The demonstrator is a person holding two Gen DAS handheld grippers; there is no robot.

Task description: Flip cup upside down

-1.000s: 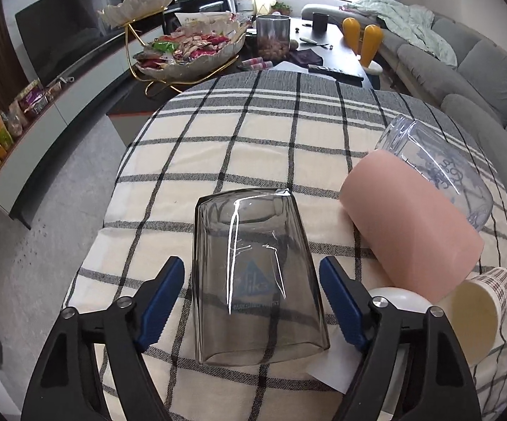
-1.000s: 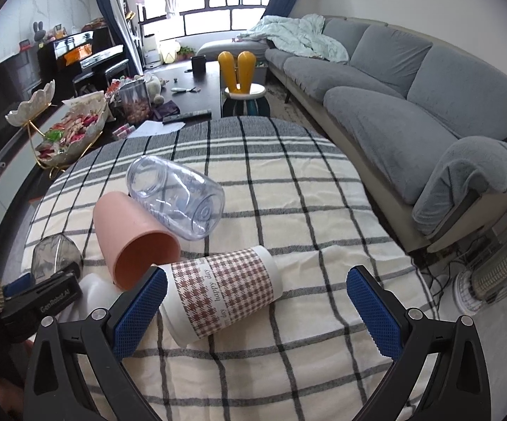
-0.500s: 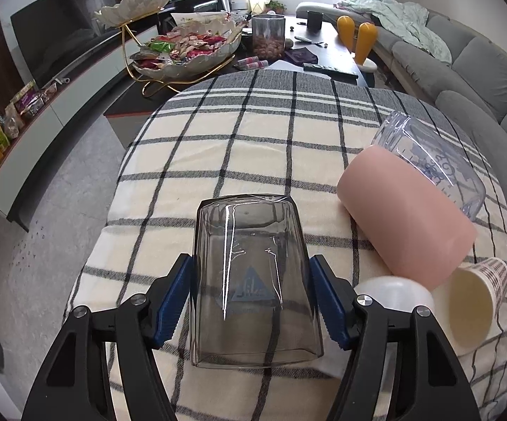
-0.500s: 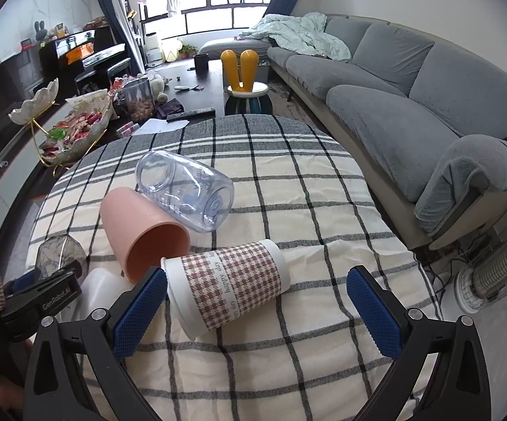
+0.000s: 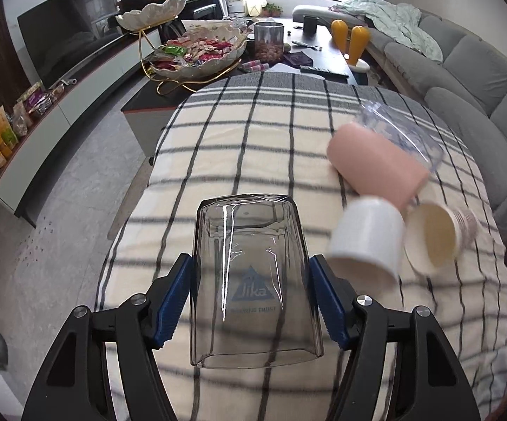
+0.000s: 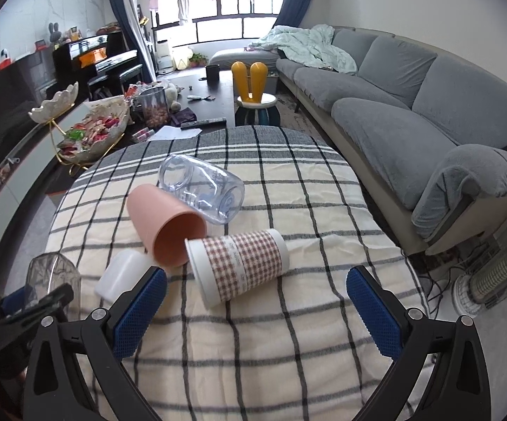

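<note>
Grey sofa [image 6: 411, 105], piano [image 6: 102, 59], snack bowl [image 5: 197, 52] ring the checked tablecloth [image 6: 288, 175]

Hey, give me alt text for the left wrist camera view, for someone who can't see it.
The left gripper is shut on a smoky clear plastic cup with a blue triangle logo, above a cream plaid tablecloth. To its right a white plastic cup, a pink cup, a paper cup and a clear jar lie tipped over.
</note>
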